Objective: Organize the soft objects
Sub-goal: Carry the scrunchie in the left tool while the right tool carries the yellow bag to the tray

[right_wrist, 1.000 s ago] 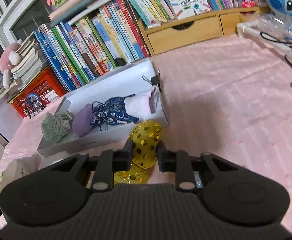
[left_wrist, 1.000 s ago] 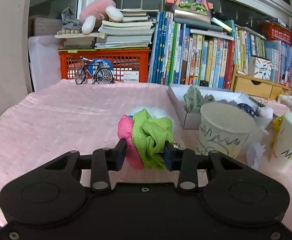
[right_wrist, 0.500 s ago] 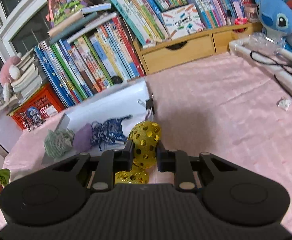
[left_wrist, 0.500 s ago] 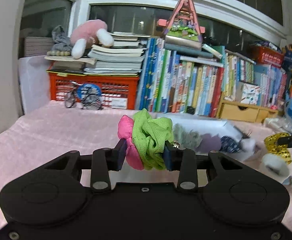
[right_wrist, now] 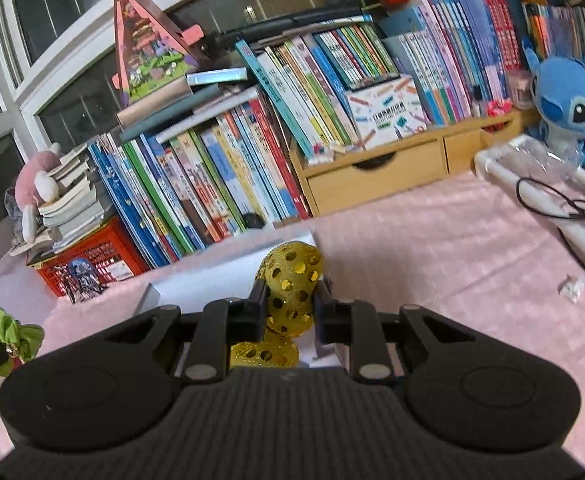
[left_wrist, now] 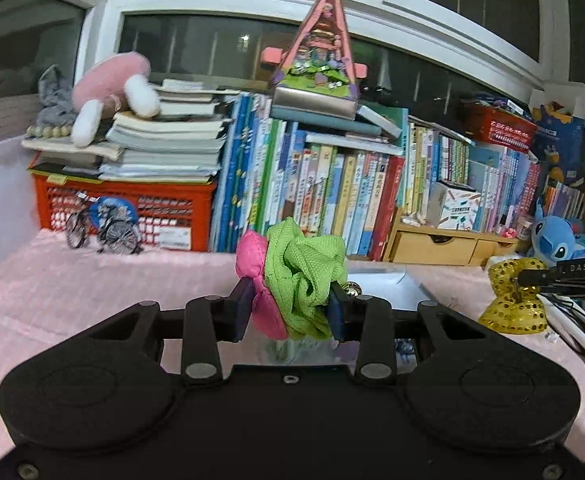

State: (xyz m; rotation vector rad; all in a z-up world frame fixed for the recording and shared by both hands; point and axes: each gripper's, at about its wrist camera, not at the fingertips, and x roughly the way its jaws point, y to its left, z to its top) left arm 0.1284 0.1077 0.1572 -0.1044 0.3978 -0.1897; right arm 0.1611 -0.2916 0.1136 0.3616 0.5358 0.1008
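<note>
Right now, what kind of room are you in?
Probably a child's room or study corner at home: rows of picture books under a window, a blue plush toy, and a pink cloth-covered table.

Rows of books line the back, beside an orange crate and a blue plush toy.
</note>
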